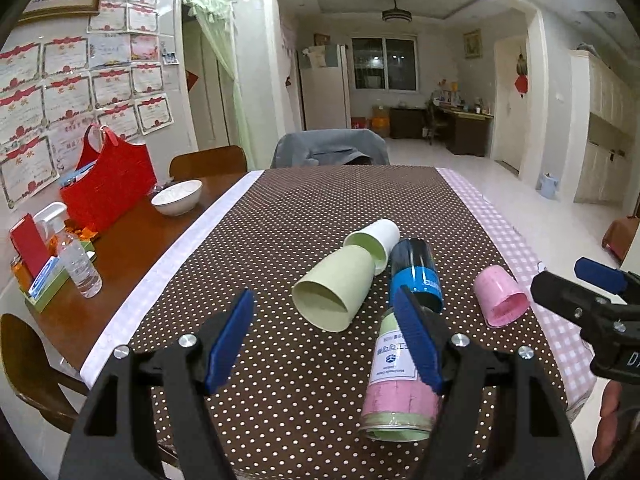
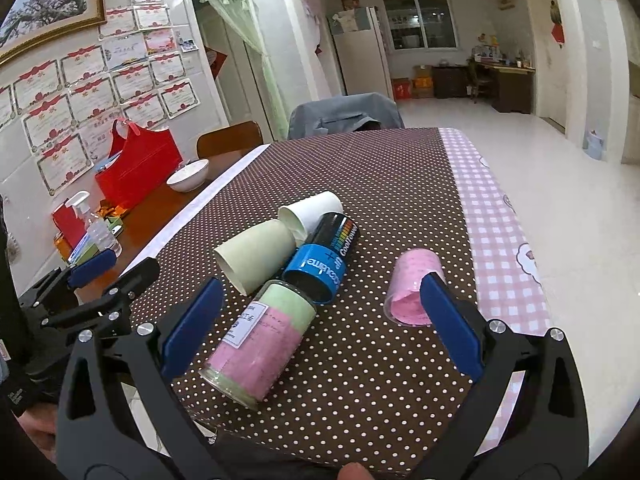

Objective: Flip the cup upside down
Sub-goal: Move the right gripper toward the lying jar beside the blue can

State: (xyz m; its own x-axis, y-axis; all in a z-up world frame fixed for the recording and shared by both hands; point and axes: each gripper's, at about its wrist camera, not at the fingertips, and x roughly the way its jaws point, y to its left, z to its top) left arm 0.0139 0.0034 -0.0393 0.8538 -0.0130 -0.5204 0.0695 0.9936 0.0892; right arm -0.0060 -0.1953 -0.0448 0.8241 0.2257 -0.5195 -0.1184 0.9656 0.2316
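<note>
Several cups and tubes lie on their sides on the brown dotted cloth. A pale green cup [image 1: 332, 290] [image 2: 254, 254] points its mouth at me, with a white cup [image 1: 374, 242] [image 2: 312, 212] behind it. A pink cup [image 1: 500, 300] [image 2: 412, 286] lies to the right. A black and blue tube [image 1: 416, 274] [image 2: 324, 258] and a pink and green tube [image 1: 400, 380] [image 2: 260, 340] lie between. My left gripper [image 1: 326, 344] is open, short of the green cup. My right gripper [image 2: 320, 328] is open; its right finger overlaps the pink cup.
The brown dotted cloth [image 1: 280, 220] covers a wooden table [image 1: 132, 236], with a pink checked cloth [image 2: 488, 208] at its right edge. On the left stand a red bag [image 1: 106, 184], a white bowl [image 1: 176, 197] and a clear bottle [image 1: 80, 264]. Chairs stand at the far end.
</note>
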